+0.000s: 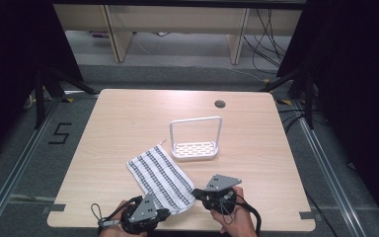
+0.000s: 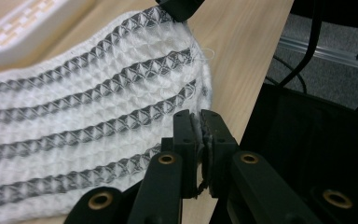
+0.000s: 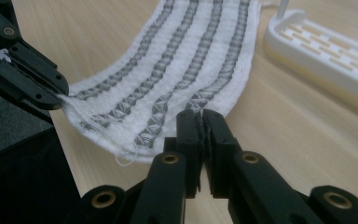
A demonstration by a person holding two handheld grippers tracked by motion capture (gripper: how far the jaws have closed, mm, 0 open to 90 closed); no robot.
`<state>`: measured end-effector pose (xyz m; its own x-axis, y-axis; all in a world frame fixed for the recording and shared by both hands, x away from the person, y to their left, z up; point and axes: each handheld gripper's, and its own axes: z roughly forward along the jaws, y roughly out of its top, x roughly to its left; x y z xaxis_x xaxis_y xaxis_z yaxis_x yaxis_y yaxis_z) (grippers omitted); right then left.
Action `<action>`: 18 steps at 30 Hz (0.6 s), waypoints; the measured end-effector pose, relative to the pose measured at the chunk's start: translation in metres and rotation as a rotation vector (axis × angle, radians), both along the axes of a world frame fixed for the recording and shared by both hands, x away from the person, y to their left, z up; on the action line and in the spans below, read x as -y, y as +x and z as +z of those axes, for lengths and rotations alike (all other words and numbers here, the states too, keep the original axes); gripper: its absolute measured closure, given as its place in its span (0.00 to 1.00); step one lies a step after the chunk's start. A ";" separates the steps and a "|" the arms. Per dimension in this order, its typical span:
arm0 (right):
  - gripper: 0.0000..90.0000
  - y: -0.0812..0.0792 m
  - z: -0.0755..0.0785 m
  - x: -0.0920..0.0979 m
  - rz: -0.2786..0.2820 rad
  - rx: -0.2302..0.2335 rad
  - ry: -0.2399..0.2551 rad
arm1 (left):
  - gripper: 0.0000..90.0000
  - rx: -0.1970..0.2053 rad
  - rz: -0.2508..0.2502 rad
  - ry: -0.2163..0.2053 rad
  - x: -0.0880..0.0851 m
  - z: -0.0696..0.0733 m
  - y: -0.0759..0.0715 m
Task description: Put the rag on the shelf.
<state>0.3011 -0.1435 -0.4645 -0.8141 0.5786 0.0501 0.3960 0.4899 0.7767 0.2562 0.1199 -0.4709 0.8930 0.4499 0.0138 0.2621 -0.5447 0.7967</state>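
A white waffle cloth with grey stripes lies slanted on the wooden table, its near end at the front edge. My left gripper is shut on the cloth's near left corner. In the left gripper view the hem is pinched between the jaws of that gripper. My right gripper is shut on the near right corner. The right gripper view has that gripper clamped on the cloth's edge, with the left gripper gripping the other corner. The near edge is lifted slightly.
A white slotted rack with a tall loop handle stands just behind the cloth, right of centre; its base also appears as the rack and the rack. A cable hole sits near the far edge. Dark stands flank the table.
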 end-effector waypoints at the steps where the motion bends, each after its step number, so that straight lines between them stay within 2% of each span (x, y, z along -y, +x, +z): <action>1: 0.96 0.000 0.003 0.000 -0.001 0.002 0.009 | 0.94 -0.003 0.011 0.012 -0.003 0.005 0.000; 2: 0.96 0.000 0.003 0.000 -0.001 0.002 0.009 | 0.95 -0.003 0.011 0.012 -0.003 0.005 0.000; 3: 0.96 0.000 0.007 -0.001 -0.004 0.012 0.019 | 0.95 0.004 0.013 -0.012 -0.004 0.010 -0.001; 4: 0.96 0.002 0.017 -0.002 0.003 0.035 0.043 | 0.95 0.019 0.014 -0.022 -0.008 0.019 0.000; 5: 0.96 0.003 0.021 -0.002 0.011 0.039 0.049 | 0.95 0.017 0.016 -0.030 -0.010 0.027 0.000; 6: 0.96 0.004 0.028 -0.004 0.010 0.049 0.062 | 0.95 0.022 0.018 -0.057 -0.011 0.030 0.000; 8: 0.97 0.005 0.039 -0.006 0.010 0.057 0.090 | 0.95 0.028 0.011 -0.054 -0.016 0.044 0.002; 9: 0.97 0.007 0.045 -0.008 0.030 0.057 0.102 | 0.95 0.027 0.010 -0.067 -0.019 0.053 0.003; 10: 0.97 0.007 0.055 -0.009 0.025 0.081 0.113 | 0.95 0.029 0.004 -0.069 -0.021 0.058 0.004; 11: 0.97 0.008 0.060 -0.009 0.036 0.080 0.122 | 0.95 0.034 0.003 -0.077 -0.023 0.066 0.005; 13: 0.97 0.008 0.075 -0.010 0.036 0.113 0.155 | 0.95 0.038 0.003 -0.106 -0.028 0.084 0.008; 14: 0.97 0.009 0.085 -0.010 0.049 0.153 0.155 | 0.95 0.045 0.006 -0.112 -0.029 0.090 0.010; 16: 0.97 0.008 0.098 -0.009 0.050 0.159 0.177 | 0.95 0.061 0.003 -0.136 -0.032 0.109 0.013; 17: 0.97 0.008 0.108 -0.008 0.050 0.175 0.183 | 0.95 0.068 -0.001 -0.140 -0.033 0.116 0.014; 18: 0.97 0.008 0.108 -0.008 0.050 0.175 0.183 | 0.95 0.068 -0.001 -0.140 -0.033 0.116 0.014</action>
